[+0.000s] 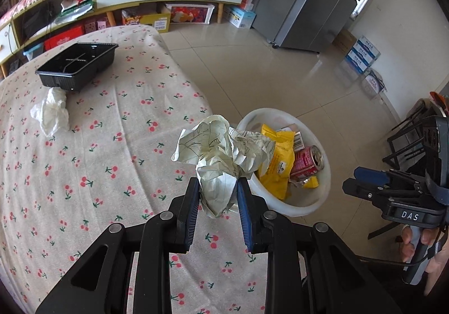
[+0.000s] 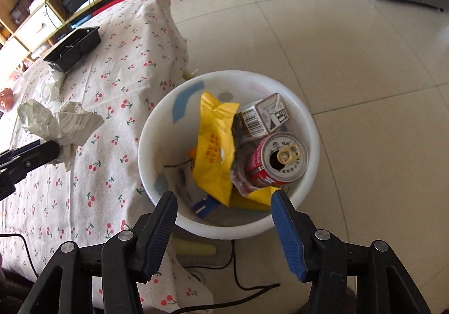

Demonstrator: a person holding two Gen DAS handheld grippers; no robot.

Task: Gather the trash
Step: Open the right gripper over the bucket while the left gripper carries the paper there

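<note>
Gripping crumpled paper [image 1: 221, 157], left gripper [image 1: 218, 193] clamped on it | right gripper [image 2: 224, 201] wide apart, holding nothing | white bin [image 2: 308, 117] just ahead

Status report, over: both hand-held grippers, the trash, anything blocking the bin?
Left hand-held gripper shut on crumpled paper, above the table edge. Right hand-held gripper open, empty, above white bin. Bin mouth unobstructed.

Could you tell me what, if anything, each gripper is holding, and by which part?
The left gripper pinches the crumpled paper by its lower end; the right gripper is open and empty.
</note>
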